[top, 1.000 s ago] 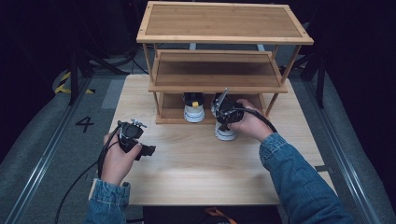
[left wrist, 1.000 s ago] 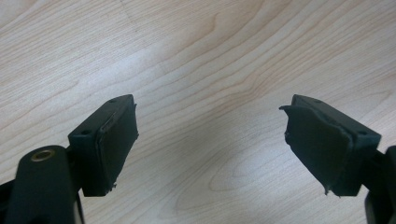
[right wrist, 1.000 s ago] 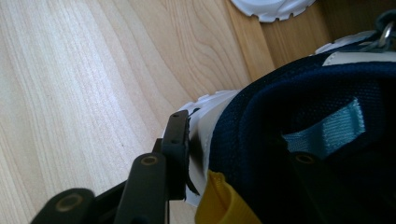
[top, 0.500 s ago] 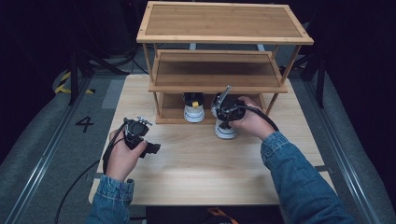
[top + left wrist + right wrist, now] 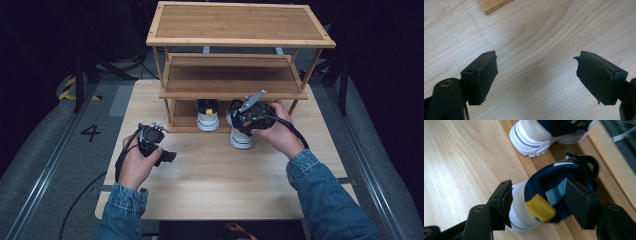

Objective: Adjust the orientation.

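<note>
Sneaker (image 5: 544, 195): heel collar between right gripper (image 5: 537, 195) jaws, sole on table (image 5: 220, 175), before rack (image 5: 235, 90)
Right fingers (image 5: 504, 197): closed onto collar, one pad outside, one inside
Left gripper (image 5: 536, 75): jaws wide apart, empty, above bare table
Risk: soft collar may slip or fold, likely tipping shoe against second sneaker (image 5: 207, 116)

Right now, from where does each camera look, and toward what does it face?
High view: above the person's side, facing forward and down on the table and rack; both forearms show.
Left gripper view: on the left gripper, facing bare tabletop.
Right gripper view: on the right gripper, around a shoe's heel.
Shared: that shoe.
</note>
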{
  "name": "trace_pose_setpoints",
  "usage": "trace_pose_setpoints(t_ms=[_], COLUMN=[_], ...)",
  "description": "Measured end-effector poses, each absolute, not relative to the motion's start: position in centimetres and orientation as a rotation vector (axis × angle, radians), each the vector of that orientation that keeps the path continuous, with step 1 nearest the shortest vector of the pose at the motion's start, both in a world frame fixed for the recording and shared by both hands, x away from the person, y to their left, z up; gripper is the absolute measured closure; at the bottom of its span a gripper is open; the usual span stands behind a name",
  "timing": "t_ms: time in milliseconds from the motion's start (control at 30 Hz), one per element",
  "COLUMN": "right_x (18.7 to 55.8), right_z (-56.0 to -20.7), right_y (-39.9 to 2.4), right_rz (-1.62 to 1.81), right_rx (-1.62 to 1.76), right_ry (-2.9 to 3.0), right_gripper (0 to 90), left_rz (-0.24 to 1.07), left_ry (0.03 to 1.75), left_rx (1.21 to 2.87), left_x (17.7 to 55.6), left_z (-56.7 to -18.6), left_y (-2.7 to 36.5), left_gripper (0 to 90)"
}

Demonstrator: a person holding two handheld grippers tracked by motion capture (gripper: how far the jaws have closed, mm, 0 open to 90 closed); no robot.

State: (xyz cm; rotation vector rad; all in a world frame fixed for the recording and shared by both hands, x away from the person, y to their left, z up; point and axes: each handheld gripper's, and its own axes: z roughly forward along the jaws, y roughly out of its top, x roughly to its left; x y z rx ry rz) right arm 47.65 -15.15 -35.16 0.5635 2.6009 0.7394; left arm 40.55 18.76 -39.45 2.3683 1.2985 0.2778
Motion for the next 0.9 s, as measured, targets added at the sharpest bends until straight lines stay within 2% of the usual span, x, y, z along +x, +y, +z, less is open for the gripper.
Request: trace_pose_setpoints(t_ms=[233, 467, 733, 833, 900], right_x=[45.6, 45.3, 44.9, 45.0, 45.3], right_z=[-35.3, -37.8, -40.3, -40.7, -40.7], right_y=[-17.5, -17.9, -17.4, -17.2, -17.2], right_rz=[0.757, 0.806, 0.836, 0.830, 0.818], right_rx=[0.832, 0.893, 1.105, 1.094, 1.069], right_ry=[2.496, 2.479, 2.378, 2.375, 2.377], right_gripper=[34.9, 49.1, 45.6, 49.0, 48.2], left_rz=[0.278, 0.270, 0.269, 0.272, 0.276], left_ry=[1.293, 1.285, 1.299, 1.297, 1.306], left_rx=[2.375, 2.379, 2.380, 2.379, 2.372], left_x=[40.8, 40.9, 40.9, 40.7, 40.6], left_z=[-39.5, -39.5, -39.8, -39.7, -39.7], left_y=[18.4, 18.0, 18.3, 18.5, 18.7], left_gripper=[17.3, 17.4, 17.4, 17.4, 17.3])
